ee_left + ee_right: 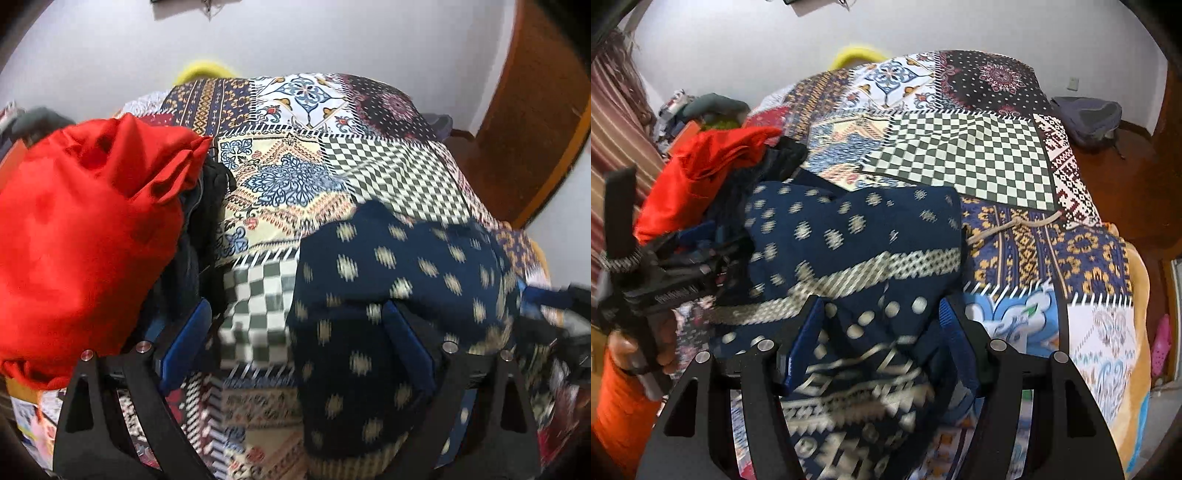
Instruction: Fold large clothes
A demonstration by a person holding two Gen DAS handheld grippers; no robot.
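The right gripper's fingers (798,347) stand about half spread with a bunch of the navy patterned garment (857,236) filling the gap between them; the cloth lies against both blue pads, so I judge it held, though blur keeps the contact from being sure. The left gripper's fingers (188,332) are wide apart: the inner one lies against or under the garment's near edge, the other is over bare bedspread, and nothing is pinched between them. In the left wrist view the navy patterned garment (399,280) is heaped on the bed, on the side of the left gripper (295,332) away from the red cloth (81,236). In the right wrist view the garment's long axis runs from the right gripper (873,339) toward the far-left pile, its banded border crossing that line. The right hand is plainly the nearer one, already in the cloth; the left would have to shift sideways, away from the red cloth, to take an edge. Beyond the garment, the red cloth tops a dark clothes pile (775,162), and the patchwork bedspread (960,147) spreads past it toward the wall.
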